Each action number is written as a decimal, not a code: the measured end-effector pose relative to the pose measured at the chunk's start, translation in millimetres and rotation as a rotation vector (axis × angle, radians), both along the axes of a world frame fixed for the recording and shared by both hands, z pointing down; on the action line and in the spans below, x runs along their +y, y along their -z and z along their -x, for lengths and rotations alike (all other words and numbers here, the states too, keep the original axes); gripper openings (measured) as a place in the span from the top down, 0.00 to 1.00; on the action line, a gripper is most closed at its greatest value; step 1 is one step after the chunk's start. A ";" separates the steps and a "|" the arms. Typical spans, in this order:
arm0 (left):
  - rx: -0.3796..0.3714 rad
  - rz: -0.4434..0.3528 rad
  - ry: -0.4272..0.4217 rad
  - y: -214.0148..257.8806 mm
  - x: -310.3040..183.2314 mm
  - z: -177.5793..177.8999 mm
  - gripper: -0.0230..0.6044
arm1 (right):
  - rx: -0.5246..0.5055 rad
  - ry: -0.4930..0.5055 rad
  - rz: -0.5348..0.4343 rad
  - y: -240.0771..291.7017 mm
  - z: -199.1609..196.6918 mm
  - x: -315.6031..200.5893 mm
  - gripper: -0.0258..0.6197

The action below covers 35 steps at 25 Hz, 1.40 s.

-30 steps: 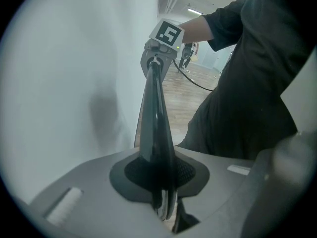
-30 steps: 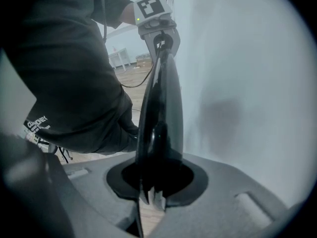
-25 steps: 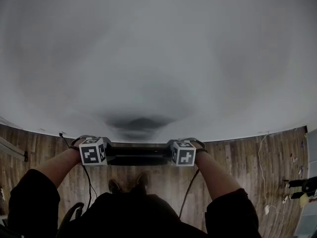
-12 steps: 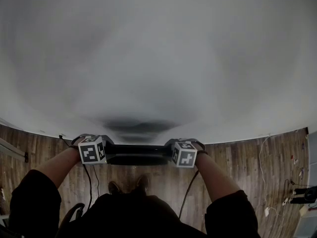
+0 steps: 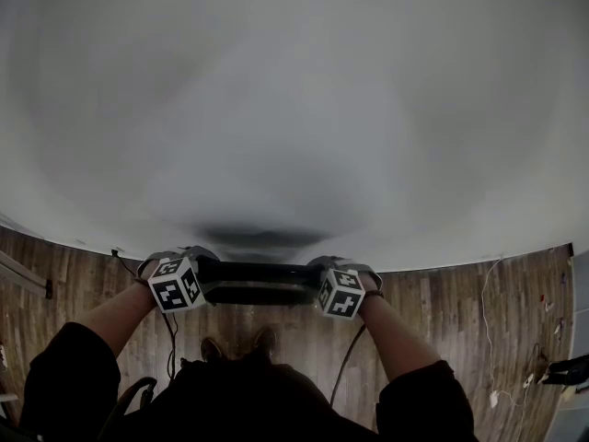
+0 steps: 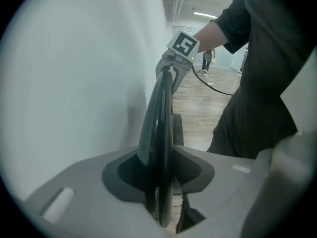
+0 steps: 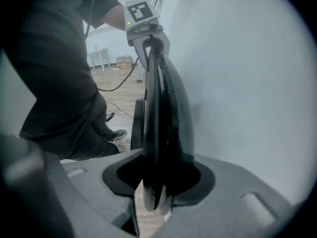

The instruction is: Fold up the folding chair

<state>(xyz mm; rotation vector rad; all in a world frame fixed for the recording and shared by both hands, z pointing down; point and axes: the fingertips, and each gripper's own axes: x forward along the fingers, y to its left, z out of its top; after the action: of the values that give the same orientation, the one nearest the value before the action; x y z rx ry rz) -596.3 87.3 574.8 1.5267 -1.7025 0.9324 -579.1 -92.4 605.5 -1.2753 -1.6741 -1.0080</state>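
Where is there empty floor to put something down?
The widest bare wooden floor is on the right, between the person's right arm and the white cable. A smaller patch lies on the left, between the wall and the left arm. The middle is crowded: folding chair, shoes, black cables.

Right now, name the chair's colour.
Black; the chair shows best in the right gripper view.

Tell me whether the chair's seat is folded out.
No, the chair is one narrow flat bar beside the wall, with no seat sticking out over the floor.
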 end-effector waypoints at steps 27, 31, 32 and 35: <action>-0.383 -0.007 0.233 2.8 2.6 40.6 0.50 | -0.404 -0.312 -0.104 -5.2 46.7 -13.3 0.45; -0.412 -0.006 0.260 5.5 2.8 48.0 0.49 | -0.449 -0.348 -0.119 -2.2 54.0 -16.0 0.42; -0.420 -0.006 0.268 5.9 3.5 50.2 0.48 | -0.455 -0.355 -0.121 -1.9 56.3 -16.1 0.42; -0.435 -0.013 0.283 5.7 6.3 53.5 0.47 | -0.460 -0.359 -0.117 -2.3 59.9 -14.8 0.41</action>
<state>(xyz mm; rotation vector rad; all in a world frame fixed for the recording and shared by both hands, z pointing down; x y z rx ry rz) -649.7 93.6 569.1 1.0997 -2.1618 1.1579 -639.0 -107.2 607.8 -0.6578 -2.0595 -1.2111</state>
